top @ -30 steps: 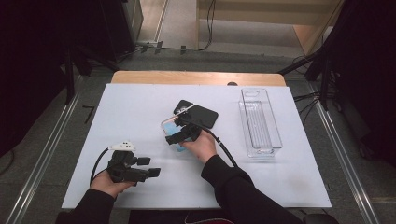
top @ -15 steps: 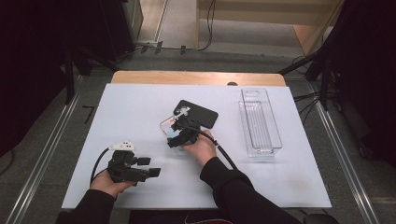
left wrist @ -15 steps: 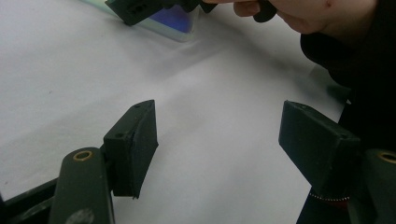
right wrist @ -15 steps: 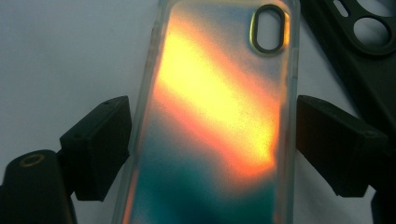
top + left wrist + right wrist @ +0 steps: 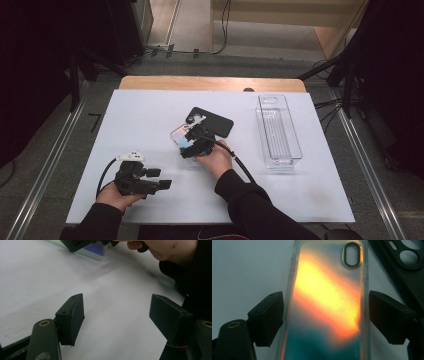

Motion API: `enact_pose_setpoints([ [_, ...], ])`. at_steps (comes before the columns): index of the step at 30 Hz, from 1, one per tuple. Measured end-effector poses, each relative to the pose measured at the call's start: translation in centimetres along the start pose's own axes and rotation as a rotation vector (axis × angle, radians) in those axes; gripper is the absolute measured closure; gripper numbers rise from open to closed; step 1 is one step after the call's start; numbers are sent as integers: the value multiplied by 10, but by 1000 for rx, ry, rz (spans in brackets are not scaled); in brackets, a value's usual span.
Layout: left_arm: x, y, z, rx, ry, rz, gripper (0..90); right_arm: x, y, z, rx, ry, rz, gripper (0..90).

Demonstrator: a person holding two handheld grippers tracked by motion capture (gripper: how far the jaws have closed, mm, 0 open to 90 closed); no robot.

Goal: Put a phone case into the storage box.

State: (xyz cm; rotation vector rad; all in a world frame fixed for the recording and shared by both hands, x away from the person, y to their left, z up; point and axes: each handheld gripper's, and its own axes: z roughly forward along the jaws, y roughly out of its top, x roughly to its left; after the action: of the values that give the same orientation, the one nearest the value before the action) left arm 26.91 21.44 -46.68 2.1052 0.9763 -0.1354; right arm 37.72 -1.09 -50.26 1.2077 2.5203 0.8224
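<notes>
We take the iridescent phone case [image 5: 327, 305] as our landmark; it lies flat on the white table [image 5: 140, 115] near the middle, its clear rim glowing orange and teal in the right gripper view, with the oval camera cut-out at its far end. Our right gripper [image 5: 325, 315] straddles this case across its width; one black jaw stands just beside each long edge, and a thin gap shows on both sides, so the pads are not yet pressing; the jaws have just been closing, with the case between them. In the high view the right gripper [image 5: 192, 142] sits over the near end of the case, the right hand [image 5: 216, 161] behind it.

Just beyond the iridescent case, touching or nearly touching its far corner, lies a black phone case [image 5: 212, 121], its round lens holes visible at the edge of the right gripper view [image 5: 404, 257]. Well to the right of our landmark stands a clear plastic bin [image 5: 278, 131], long and narrow.

Our left gripper [image 5: 150, 182] rests well to the near left of the iridescent case, held in the left hand [image 5: 117, 196]; its jaws are spread wide with nothing but bare table between them [image 5: 116, 315].
</notes>
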Motion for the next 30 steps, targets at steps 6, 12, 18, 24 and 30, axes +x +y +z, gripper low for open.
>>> enact_pose_setpoints([
  [6, 0, 0, 0, 2, -2, -10, 280, -2, 1, -2, 4, 22, 8, 148],
  [12, 1, 1, 0, 6, -11, -31, 280, -6, 5, -16, -31, 53, 29, 148],
  [18, 0, 3, 0, 10, -18, -51, 280, -8, 7, -41, -56, 93, 23, 148],
  [24, -1, 6, 0, 29, -24, -81, 280, -14, 2, -72, -80, 137, 23, 148],
  [30, -3, 8, 1, 25, -31, -87, 282, -17, -6, -90, -87, 158, 22, 147],
])
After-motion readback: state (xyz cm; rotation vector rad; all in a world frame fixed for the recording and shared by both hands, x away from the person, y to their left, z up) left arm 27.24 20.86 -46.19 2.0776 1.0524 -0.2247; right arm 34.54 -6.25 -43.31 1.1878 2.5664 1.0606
